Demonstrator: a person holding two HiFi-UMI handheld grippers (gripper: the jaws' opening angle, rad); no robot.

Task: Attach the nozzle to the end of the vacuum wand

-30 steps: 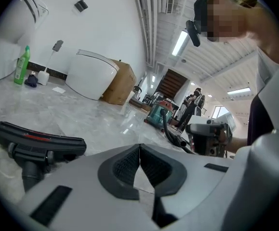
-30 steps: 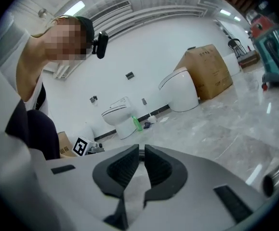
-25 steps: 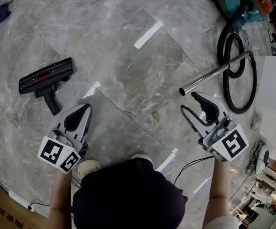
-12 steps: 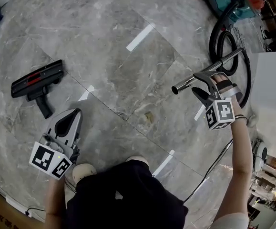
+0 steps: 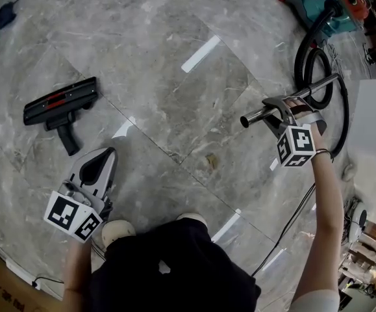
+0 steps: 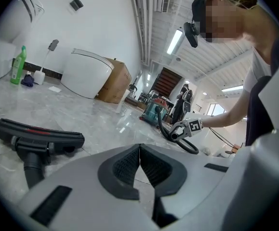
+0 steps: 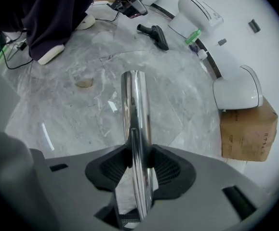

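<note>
Nozzle (image 5: 61, 109) lies on the floor (image 5: 175, 77), likely light, rigid plastic; take its neck. Your right tongs (image 7: 138, 162) are closing on the slippery-looking steel vacuum wand (image 7: 134, 105); left tongs (image 6: 139, 165) fully closed, empty.

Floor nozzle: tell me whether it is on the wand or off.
Off. The floor nozzle lies on the marble floor, far from the vacuum wand, whose open end is bare.

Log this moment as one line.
left hand-held gripper: shut, empty | right hand-held gripper: jaws closing on shiny metal vacuum wand | black floor nozzle: on grey marble floor, untouched | attached: no
</note>
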